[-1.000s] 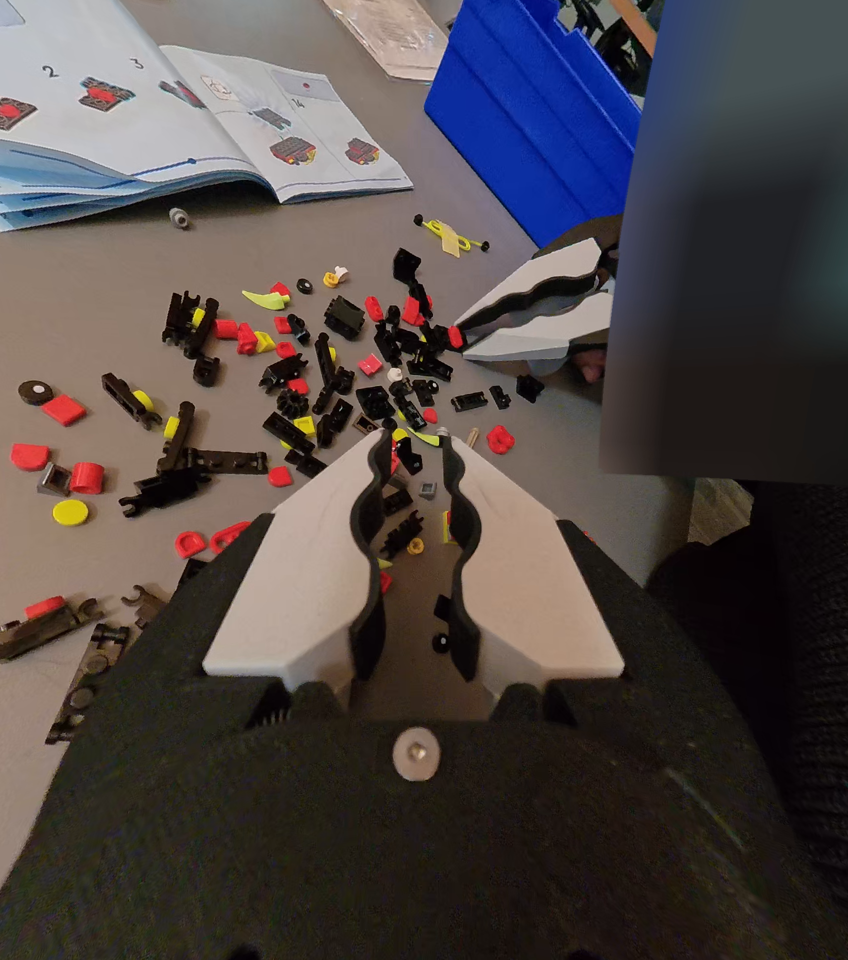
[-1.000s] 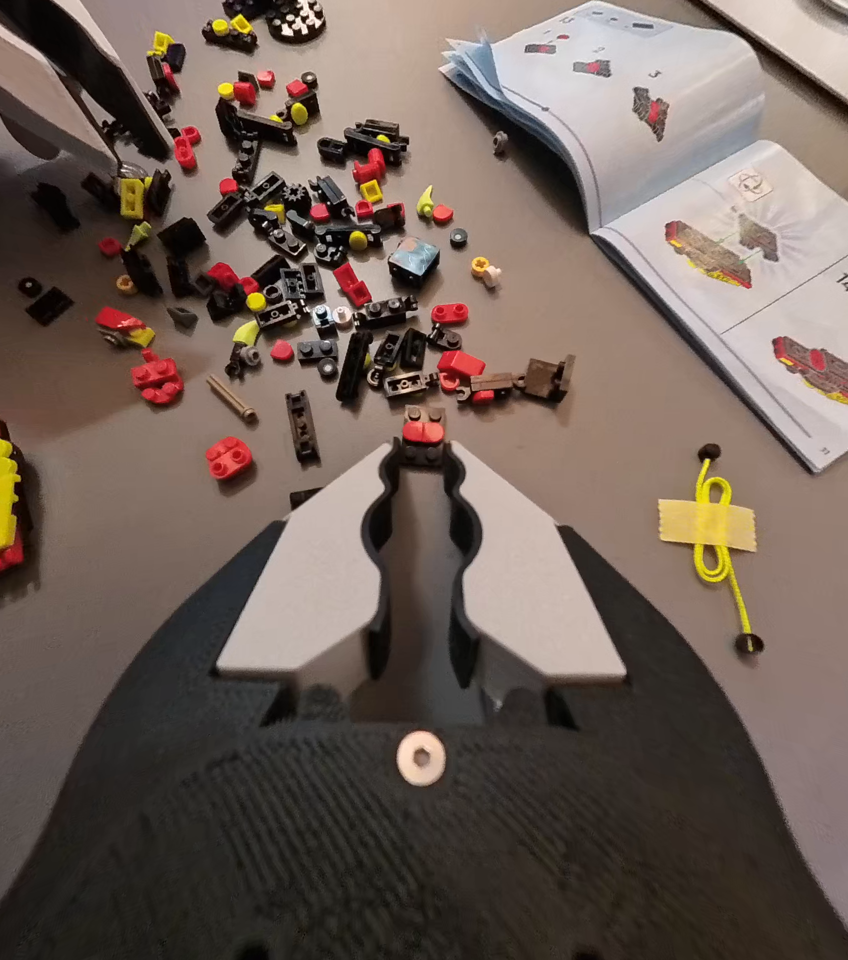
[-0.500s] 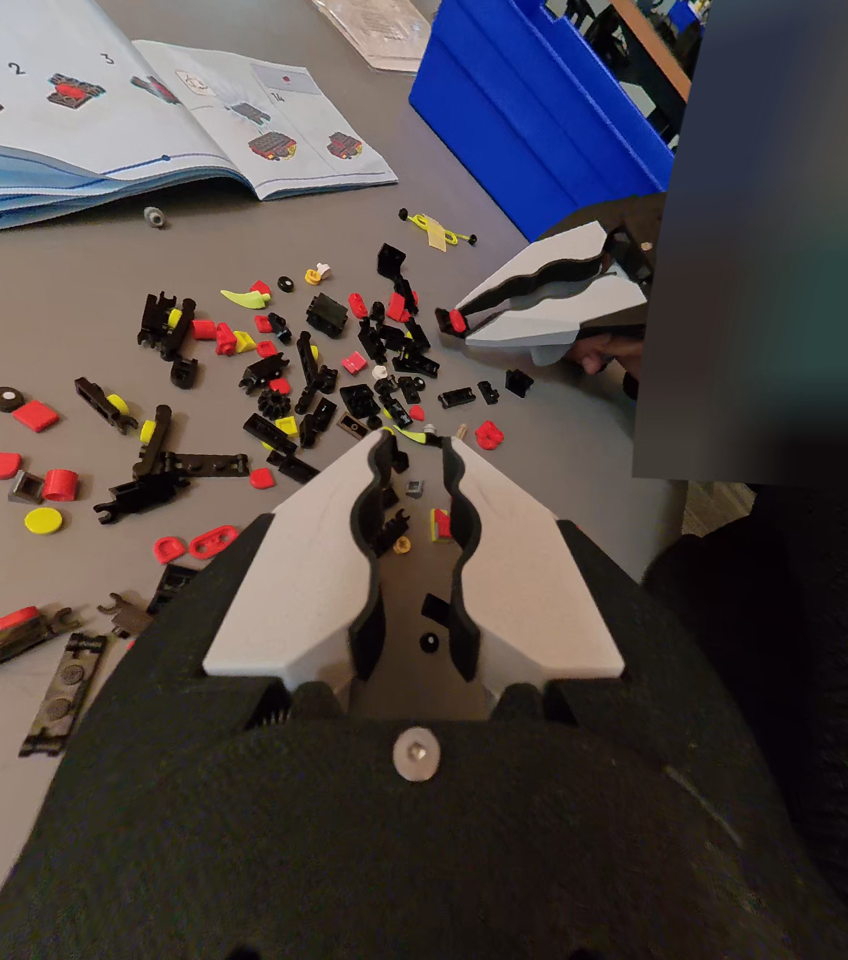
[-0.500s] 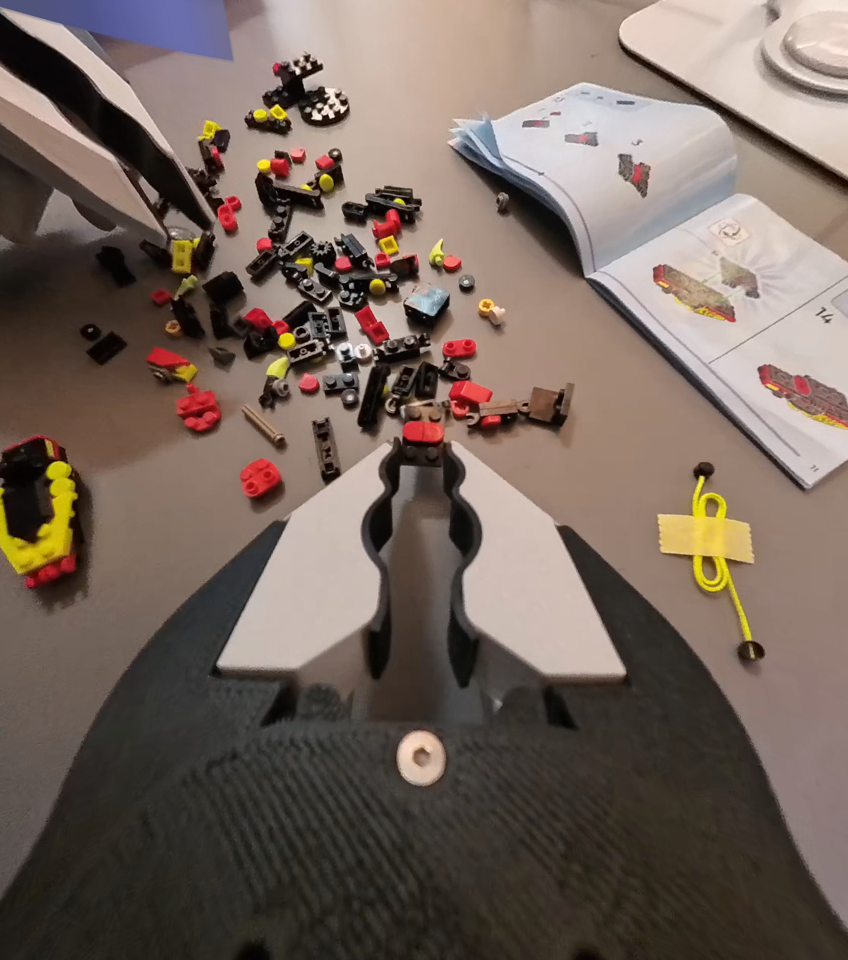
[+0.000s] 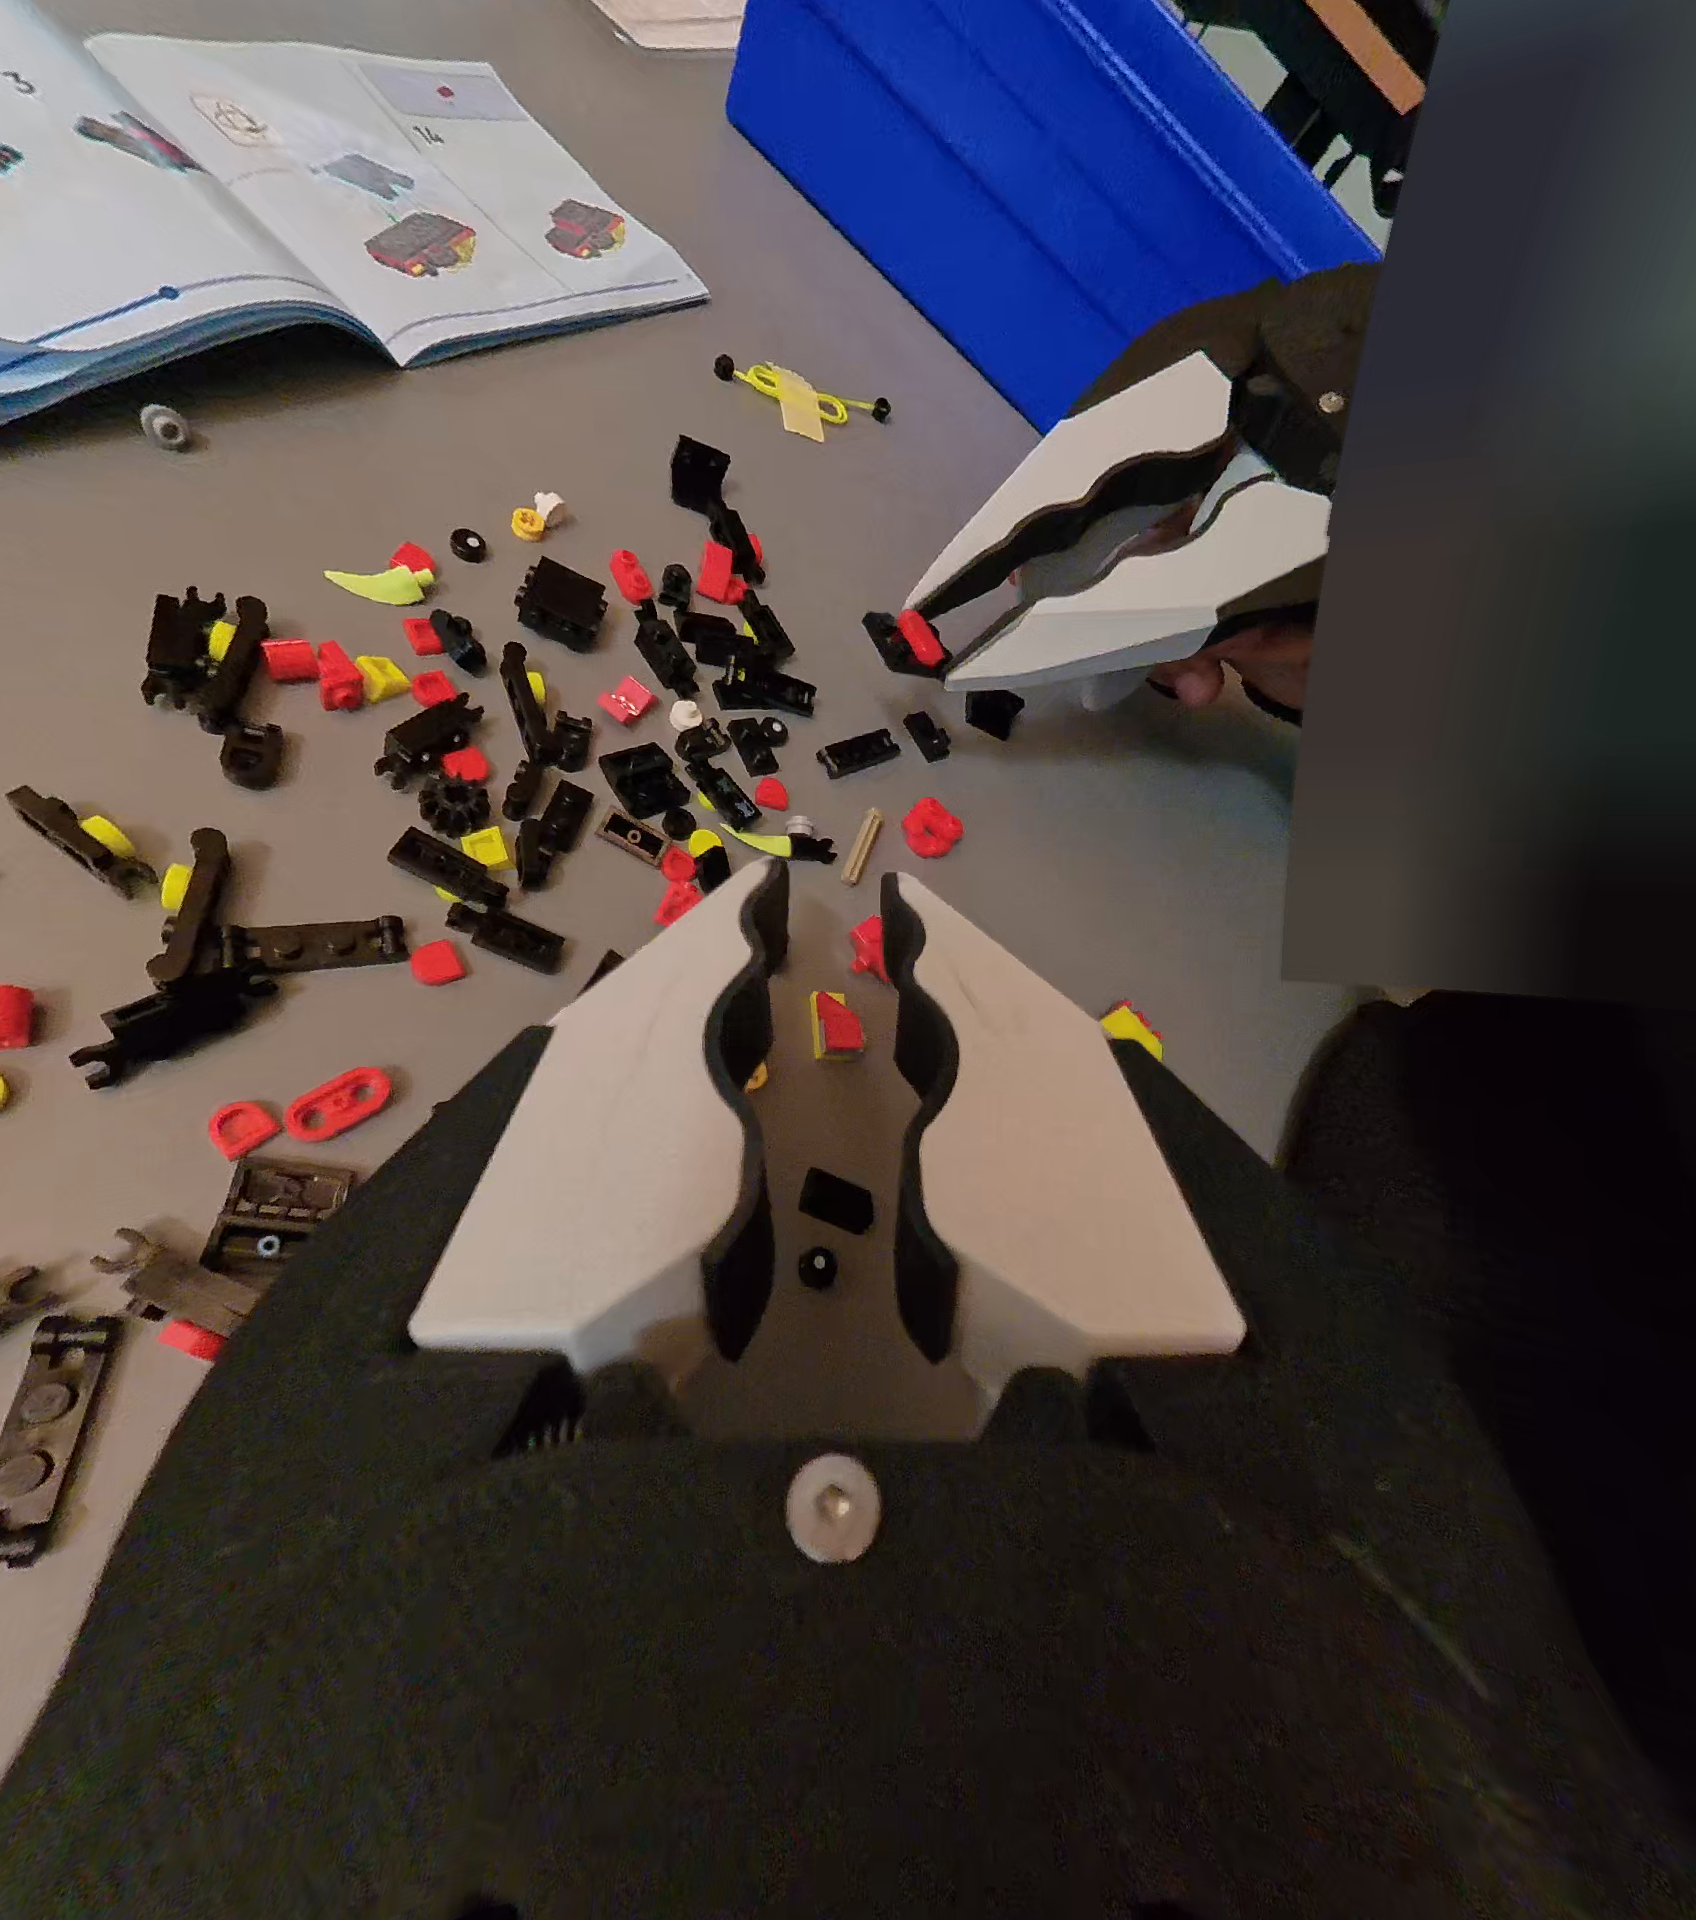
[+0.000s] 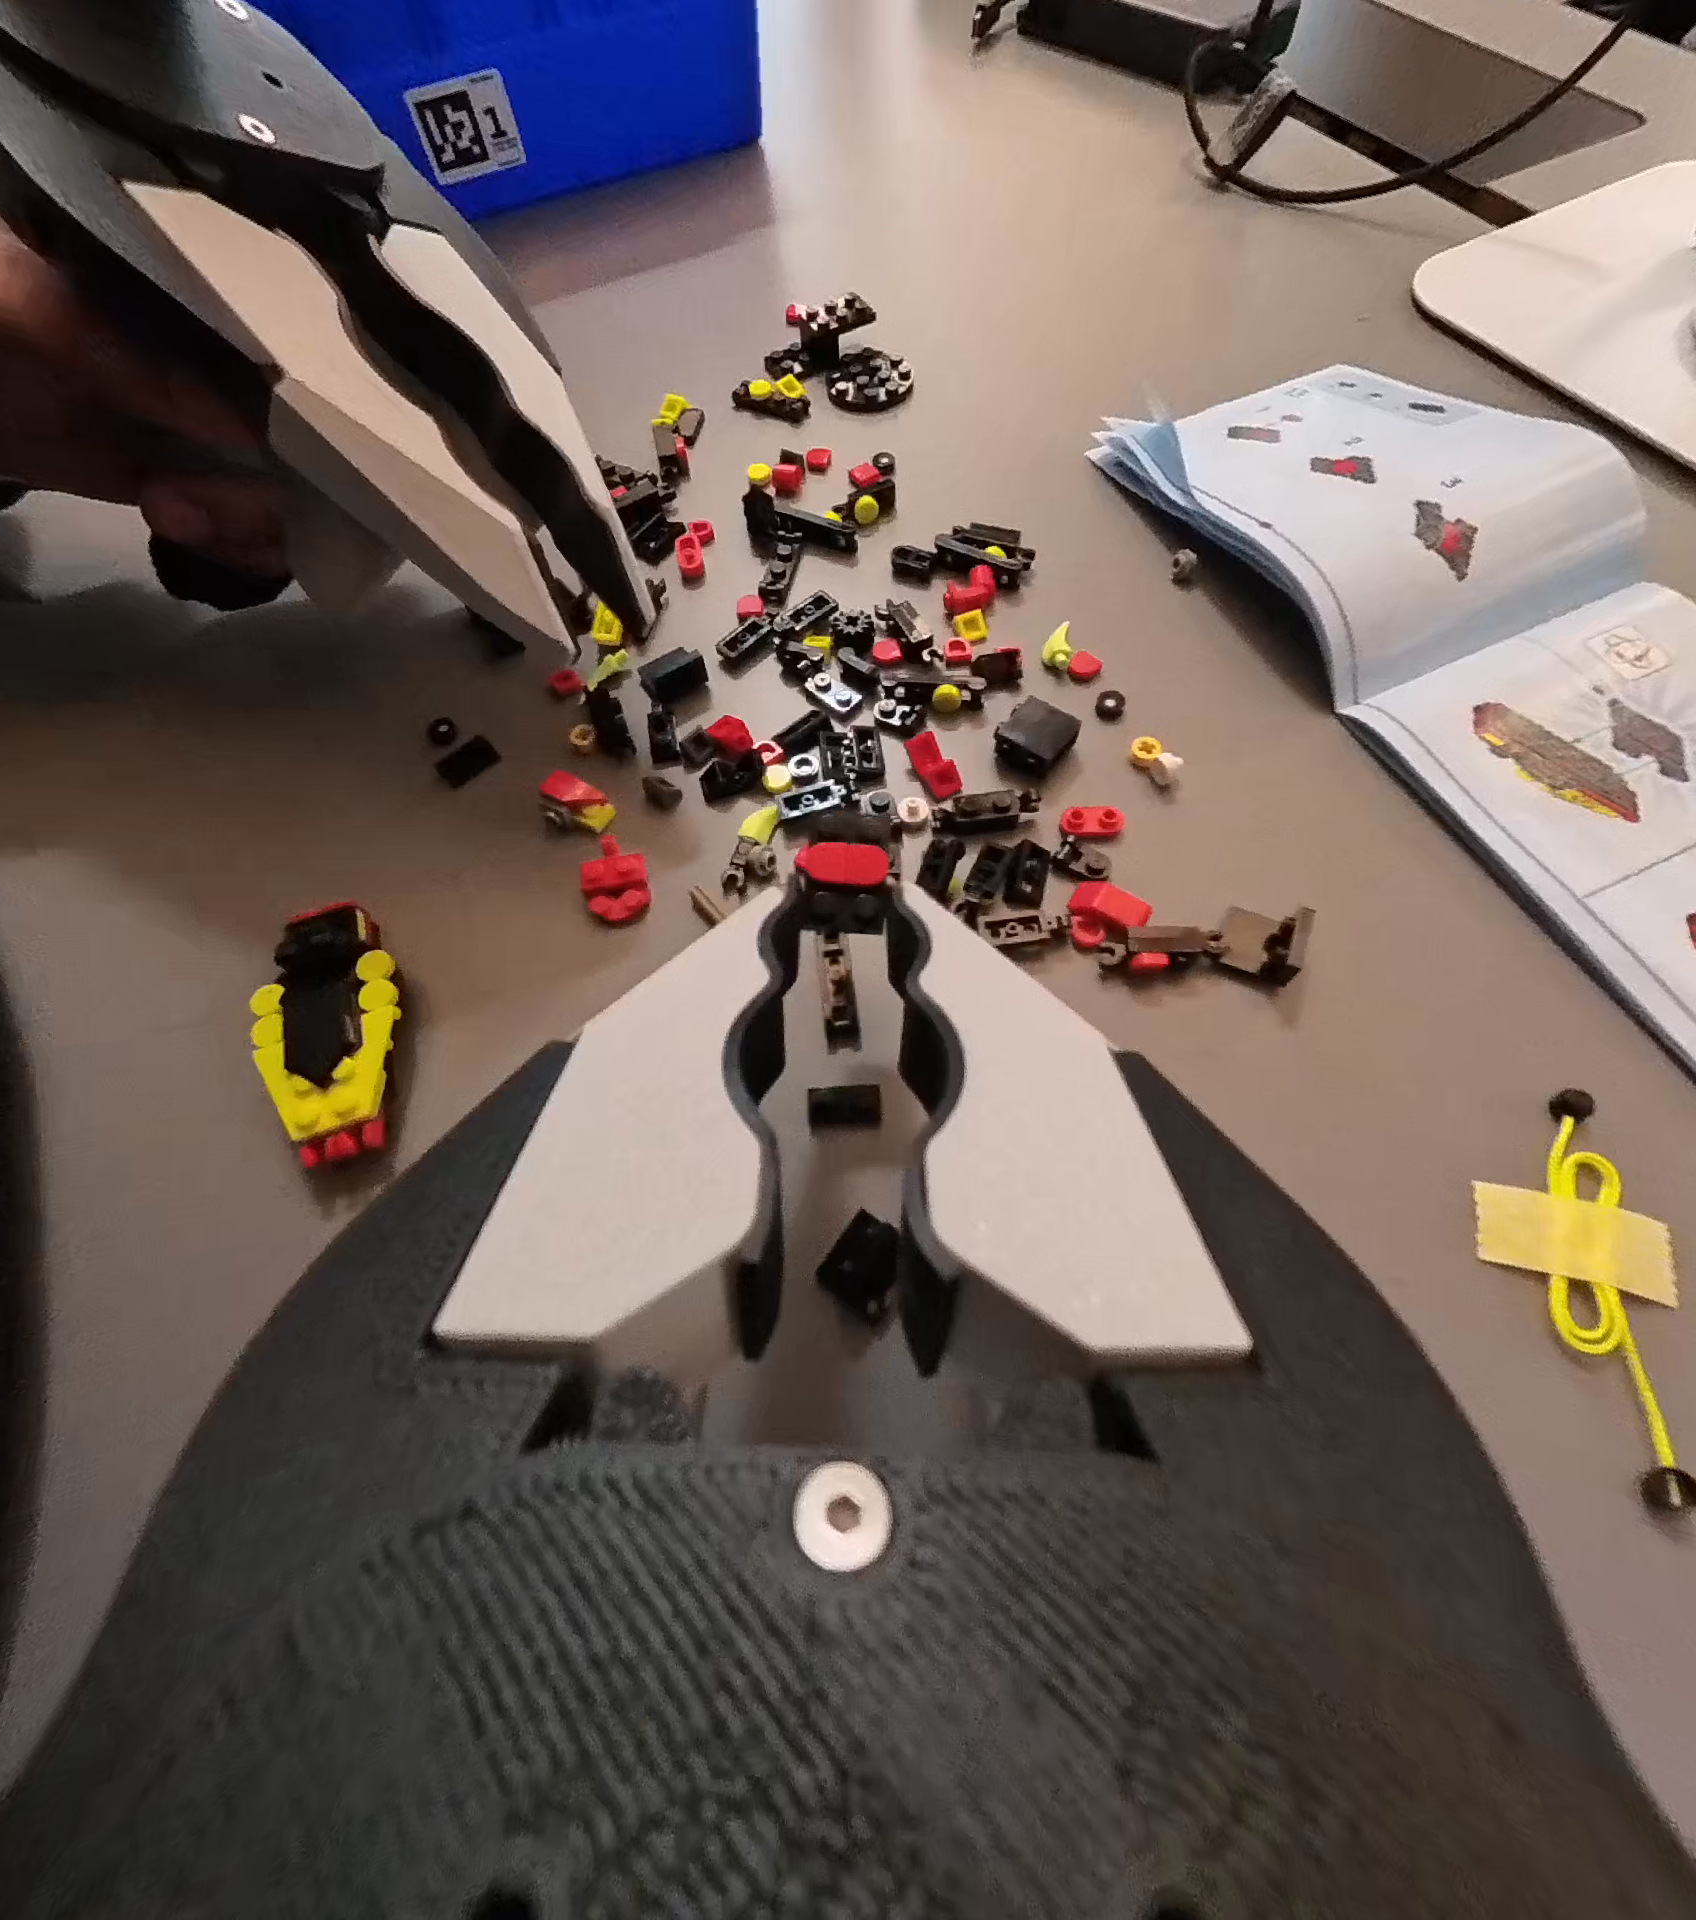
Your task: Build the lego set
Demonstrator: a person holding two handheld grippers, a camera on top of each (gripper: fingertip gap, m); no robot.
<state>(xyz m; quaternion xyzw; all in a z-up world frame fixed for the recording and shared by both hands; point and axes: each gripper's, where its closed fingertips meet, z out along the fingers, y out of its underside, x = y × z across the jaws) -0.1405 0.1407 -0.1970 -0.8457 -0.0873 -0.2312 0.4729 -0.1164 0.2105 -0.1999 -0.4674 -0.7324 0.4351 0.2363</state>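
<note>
Right wrist view, tool (image 6: 842, 896) clamping black-and-red brick piece (image 6: 839, 878)

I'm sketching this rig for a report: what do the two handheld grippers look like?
Both match: the left gripper and right gripper have a rough black textured body, a silver screw at its centre, and two pale grey wedge-shaped fingers lined with wavy black pads.

Both views are evenly lit by soft indoor light from above, moderately bright. The small bricks (image 5: 553, 727) cast short, faint shadows on the grey table (image 5: 1083, 862), which takes a dull sheen in the right wrist view. Wide-angle distortion bends the edges, stretching the open booklet (image 6: 1509, 665). Centres are sharp; the hand (image 6: 44, 384) at upper left is motion-blurred, and the near black housings look soft.
</note>
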